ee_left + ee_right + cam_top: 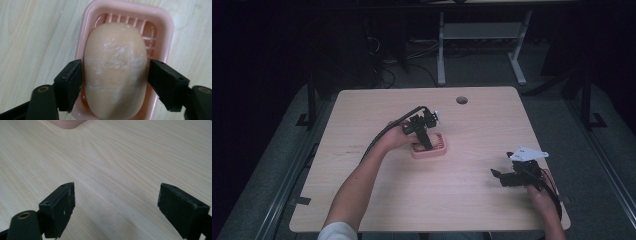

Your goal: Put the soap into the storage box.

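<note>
Wooden table (377, 200) filled the middle of a dark room. On it, near the middle, sat a pink soap dish (163, 25), and a peach bar of soap (115, 72) lay in the dish. The left gripper (427, 142) reached down over the dish, and its two black jaws pinched the soap from both sides. Well apart, near the table's right front corner, the right gripper (116, 205) hung over bare wood with its jaws spread wide, holding nothing.

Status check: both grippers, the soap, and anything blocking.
Left gripper fingers pressed on soap bar, soap sitting in pink dish. Right gripper open, empty, over bare table. Nothing in the way.
</note>
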Available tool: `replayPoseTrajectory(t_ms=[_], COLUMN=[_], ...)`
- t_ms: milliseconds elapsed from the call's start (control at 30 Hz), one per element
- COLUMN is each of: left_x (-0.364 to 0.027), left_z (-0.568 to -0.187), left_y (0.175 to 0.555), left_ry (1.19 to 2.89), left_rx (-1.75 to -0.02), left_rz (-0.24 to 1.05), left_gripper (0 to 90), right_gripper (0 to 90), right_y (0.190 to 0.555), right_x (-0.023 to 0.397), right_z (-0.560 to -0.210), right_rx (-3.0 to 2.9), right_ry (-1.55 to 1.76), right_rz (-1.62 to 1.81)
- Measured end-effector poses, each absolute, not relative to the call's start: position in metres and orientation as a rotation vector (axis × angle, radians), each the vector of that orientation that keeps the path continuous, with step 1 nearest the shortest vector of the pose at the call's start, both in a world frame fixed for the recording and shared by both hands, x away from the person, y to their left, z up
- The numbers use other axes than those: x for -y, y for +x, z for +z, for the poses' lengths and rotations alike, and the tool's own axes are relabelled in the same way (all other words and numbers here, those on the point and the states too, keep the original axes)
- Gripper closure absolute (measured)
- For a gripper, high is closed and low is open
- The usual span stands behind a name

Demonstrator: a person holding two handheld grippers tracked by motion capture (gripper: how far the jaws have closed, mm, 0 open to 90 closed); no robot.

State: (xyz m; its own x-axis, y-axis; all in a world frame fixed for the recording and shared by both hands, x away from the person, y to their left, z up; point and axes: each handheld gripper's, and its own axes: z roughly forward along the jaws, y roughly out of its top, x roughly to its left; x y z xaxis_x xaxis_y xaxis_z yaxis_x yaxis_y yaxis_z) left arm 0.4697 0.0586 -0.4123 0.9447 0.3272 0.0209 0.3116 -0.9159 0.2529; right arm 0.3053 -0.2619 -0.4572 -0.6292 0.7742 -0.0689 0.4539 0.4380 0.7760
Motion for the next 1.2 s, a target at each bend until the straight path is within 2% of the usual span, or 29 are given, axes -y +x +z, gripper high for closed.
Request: replayPoseTrajectory(t_ms=[500, 1200], left_x=[-0.060, -0.087], left_z=[-0.403, -0.401], left_y=[0.453, 0.440], left_ry=[2.859, 2.812], left_rx=[-0.421, -0.489], left_rz=[0.118, 0.127], left_gripper=[23.3, 22.1], right_gripper=[13.9, 13.9], right_y=[0.306, 0.306], right_x=[0.262, 0.260], right_z=[-0.458, -0.458], right_rx=[-2.284, -2.289], right_ry=[1.030, 1.013], right_rz=[1.027, 1.013])
